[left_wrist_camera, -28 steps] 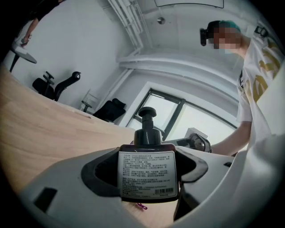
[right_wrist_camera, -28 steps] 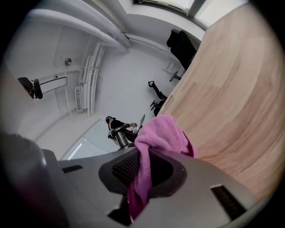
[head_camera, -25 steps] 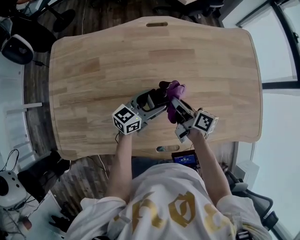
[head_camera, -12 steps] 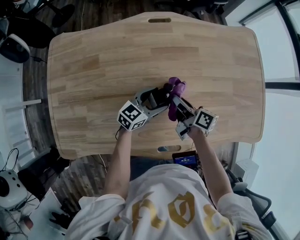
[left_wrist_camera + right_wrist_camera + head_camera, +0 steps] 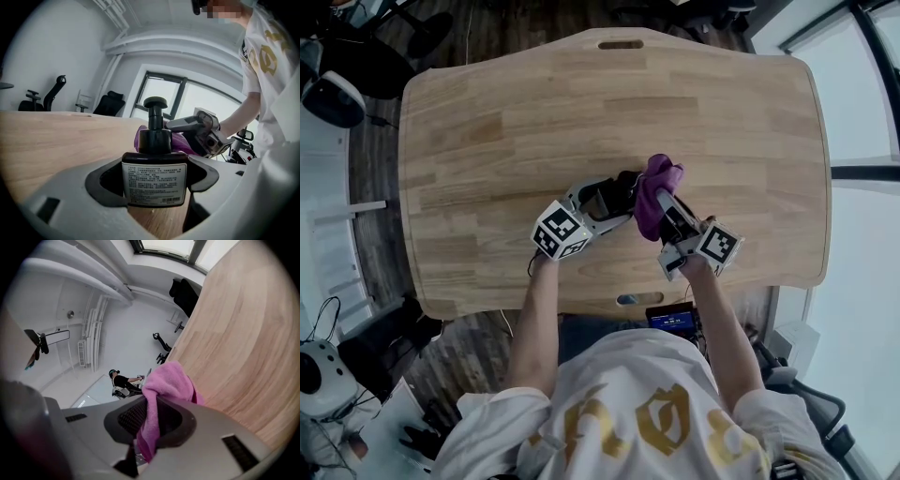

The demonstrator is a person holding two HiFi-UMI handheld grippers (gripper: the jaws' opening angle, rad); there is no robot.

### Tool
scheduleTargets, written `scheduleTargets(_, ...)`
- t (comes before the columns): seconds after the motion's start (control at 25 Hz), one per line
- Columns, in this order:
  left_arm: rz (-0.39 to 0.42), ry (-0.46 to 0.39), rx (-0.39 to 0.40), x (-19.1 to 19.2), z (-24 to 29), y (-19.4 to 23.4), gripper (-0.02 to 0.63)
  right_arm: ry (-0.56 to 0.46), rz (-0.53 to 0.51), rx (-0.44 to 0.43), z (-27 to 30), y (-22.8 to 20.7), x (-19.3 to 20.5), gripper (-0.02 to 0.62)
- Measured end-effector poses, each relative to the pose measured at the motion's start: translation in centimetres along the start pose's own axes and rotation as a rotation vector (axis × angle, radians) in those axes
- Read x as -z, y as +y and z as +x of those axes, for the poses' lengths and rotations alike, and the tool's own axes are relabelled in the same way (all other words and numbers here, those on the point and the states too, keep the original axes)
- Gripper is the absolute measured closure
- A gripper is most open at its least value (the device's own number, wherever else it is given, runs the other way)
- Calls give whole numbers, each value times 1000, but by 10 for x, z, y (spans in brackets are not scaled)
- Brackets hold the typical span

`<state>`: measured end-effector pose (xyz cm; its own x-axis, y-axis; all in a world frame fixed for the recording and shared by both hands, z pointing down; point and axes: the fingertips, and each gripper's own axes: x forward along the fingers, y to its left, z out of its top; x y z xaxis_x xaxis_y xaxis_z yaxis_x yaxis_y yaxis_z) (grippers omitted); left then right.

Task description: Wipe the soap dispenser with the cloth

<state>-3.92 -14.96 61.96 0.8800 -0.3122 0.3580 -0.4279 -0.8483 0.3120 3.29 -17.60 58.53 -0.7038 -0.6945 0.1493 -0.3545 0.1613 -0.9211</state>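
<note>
While clamped in left gripper (image 5: 615, 197), soap dispenser (image 5: 154, 178) seemingly against pinched cloth (image 5: 655, 193)

An office: swivel chairs (image 5: 108, 103), large wooden desk (image 5: 581, 103).

Nothing here reads outright. The soap dispenser (image 5: 154, 140) carries a white label (image 5: 154, 183) with rows of fine dark print and what looks like a barcode at its foot, all too small to make out. The left cube (image 5: 560, 231) and right cube (image 5: 721, 245) bear black-and-white square markers, not letters. The person's white shirt (image 5: 609, 375) shows large gold figures, illegible. A small blue screen (image 5: 672, 320) below the desk (image 5: 487, 141) edge shows tiny unreadable characters.
</note>
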Motion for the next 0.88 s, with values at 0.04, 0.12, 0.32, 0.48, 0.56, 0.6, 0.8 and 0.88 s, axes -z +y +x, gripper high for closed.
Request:
scheduleTargets(0.04, -1, 2, 0, 0, 0, 0, 255, -15, -4, 5, -3, -1, -5, 551)
scheduleTargets(0.12, 4, 9, 0, 0, 2, -2, 255, -36, -13, 18, -10, -4, -14, 551)
scheduleTargets(0.32, 32, 54, -6, 9, -2, -3, 255, -68, -21, 36, -20, -6, -23, 551)
scheduleTargets(0.48, 27, 92, -20, 14, -5, 1, 255, -66, -32, 56, -21, -7, -24, 551)
scheduleTargets(0.56, 33, 127, -31, 18, -5, 2, 255, -46, -57, 84, -22, -8, -22, 551)
scheduleTargets(0.6, 47, 153, -38, 21, -5, 2, 255, -33, -79, 97, -23, -8, -20, 551)
scheduleTargets(0.8, 151, 267, -66, 34, -6, -3, 255, 38, -199, 135, -26, -7, -11, 551)
scheduleTargets(0.88, 198, 329, -87, 40, -5, -3, 255, 52, -221, 147, -28, -4, -9, 551)
